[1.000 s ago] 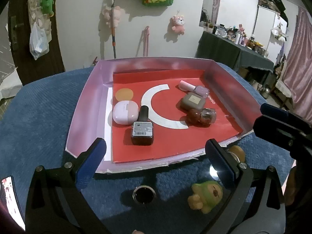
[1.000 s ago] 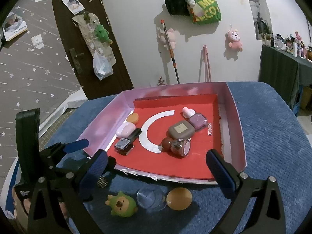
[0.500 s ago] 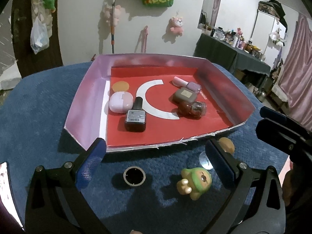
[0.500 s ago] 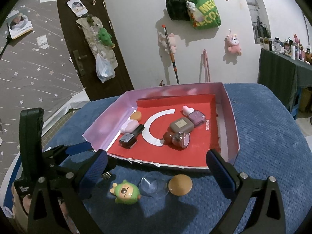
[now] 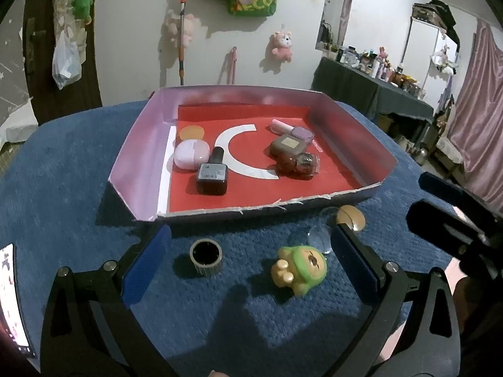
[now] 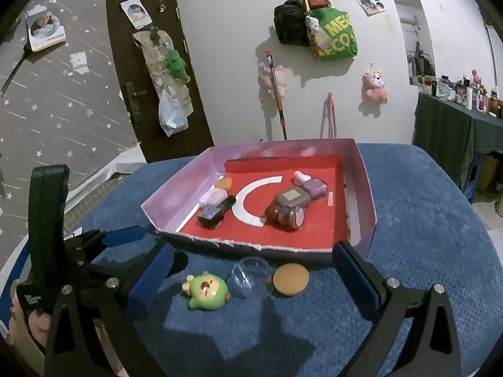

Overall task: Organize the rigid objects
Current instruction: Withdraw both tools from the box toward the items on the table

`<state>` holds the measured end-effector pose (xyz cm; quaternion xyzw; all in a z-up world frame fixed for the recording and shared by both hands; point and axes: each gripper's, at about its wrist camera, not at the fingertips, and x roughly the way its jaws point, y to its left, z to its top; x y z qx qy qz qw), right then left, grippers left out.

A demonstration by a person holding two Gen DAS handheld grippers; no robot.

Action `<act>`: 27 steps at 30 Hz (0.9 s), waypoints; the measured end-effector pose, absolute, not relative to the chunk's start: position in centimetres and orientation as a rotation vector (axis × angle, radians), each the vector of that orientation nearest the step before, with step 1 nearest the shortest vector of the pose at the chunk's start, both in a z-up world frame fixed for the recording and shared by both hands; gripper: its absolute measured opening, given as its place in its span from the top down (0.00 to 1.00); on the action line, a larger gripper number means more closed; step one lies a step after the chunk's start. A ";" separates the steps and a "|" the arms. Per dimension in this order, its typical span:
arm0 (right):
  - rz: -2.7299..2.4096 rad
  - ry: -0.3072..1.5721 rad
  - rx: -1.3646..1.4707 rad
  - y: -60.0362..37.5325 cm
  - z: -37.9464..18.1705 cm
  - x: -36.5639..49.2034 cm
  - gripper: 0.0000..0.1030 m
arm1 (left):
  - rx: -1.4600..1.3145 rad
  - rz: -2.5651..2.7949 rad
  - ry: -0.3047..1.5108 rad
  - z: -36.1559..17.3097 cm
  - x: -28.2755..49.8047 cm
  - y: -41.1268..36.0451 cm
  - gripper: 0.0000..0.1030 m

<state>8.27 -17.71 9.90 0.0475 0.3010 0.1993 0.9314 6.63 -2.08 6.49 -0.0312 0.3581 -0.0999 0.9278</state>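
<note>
Claws [image 5: 251,260] [image 6: 251,270] gape wide, holding nothing.

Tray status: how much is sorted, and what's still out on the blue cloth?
Six items already lie in the tray. Both the left gripper and right gripper are open and empty. Left outside: green toy, clear dome, tan lid, grey ring.

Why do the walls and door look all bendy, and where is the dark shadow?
Left wrist view: the fisheye lens bows the door and the box edges; a dark shadow lies on the blue cloth beside the green toy. Right wrist view: same bending, black corners, and a shadow below the toy.
</note>
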 end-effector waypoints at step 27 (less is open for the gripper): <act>0.379 0.706 0.106 -17.9 6.6 6.8 0.04 | -0.092 -0.196 0.780 4.3 4.6 -1.2 0.00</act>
